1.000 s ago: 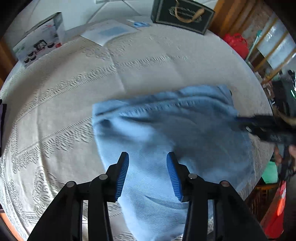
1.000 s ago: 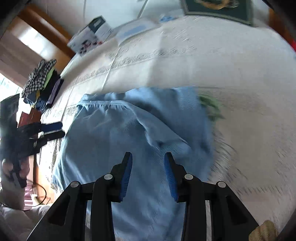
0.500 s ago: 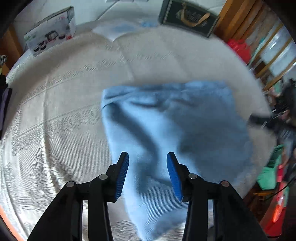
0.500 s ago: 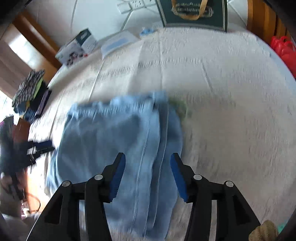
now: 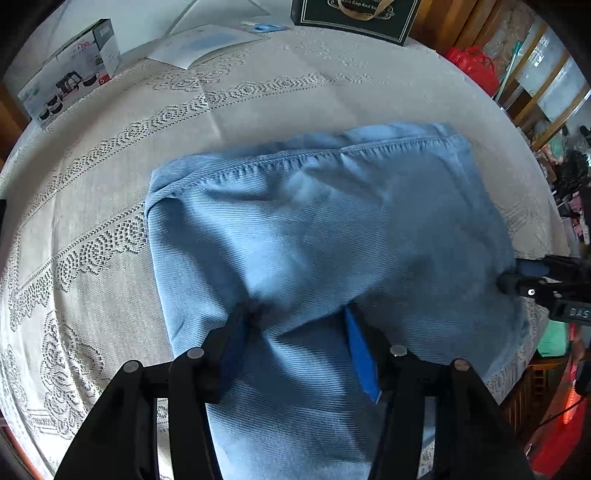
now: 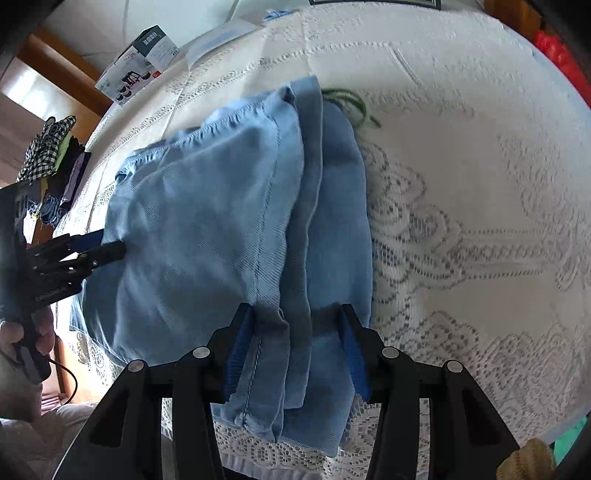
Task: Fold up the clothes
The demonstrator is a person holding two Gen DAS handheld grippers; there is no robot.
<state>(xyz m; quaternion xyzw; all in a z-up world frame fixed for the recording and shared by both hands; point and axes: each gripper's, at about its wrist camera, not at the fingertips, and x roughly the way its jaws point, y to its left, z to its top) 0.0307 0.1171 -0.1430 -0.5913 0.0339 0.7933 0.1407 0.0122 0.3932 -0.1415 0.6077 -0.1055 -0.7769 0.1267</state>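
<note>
The green box [image 5: 354,16] reads "Cup And". The folded blue garment [image 5: 314,236] lies on the lace-covered bench [image 5: 258,99], elastic waistband away from both cameras. The left hand-held gripper [image 5: 295,328] and right hand-held gripper [image 6: 295,325] are spread apart, pressing into its near edge.

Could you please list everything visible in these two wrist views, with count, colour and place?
Garment: one, light blue, folded in layers at the table's near edge.
Tablecloth: one, cream lace, covering the table.
Product box: one, white with dark pots pictured, far left of the table.
Paper sheet: one, white and pale blue, far edge.
Gift bag: one, dark green with gold print, far edge.
Green string: one, beside the garment's far corner.
Clothes pile: one, checked and mixed colours, off the table to the left.
Left gripper: black with blue pads, open, fingers pressed into the garment.
Right gripper: black with blue pads, open, straddling the folded layers.
</note>
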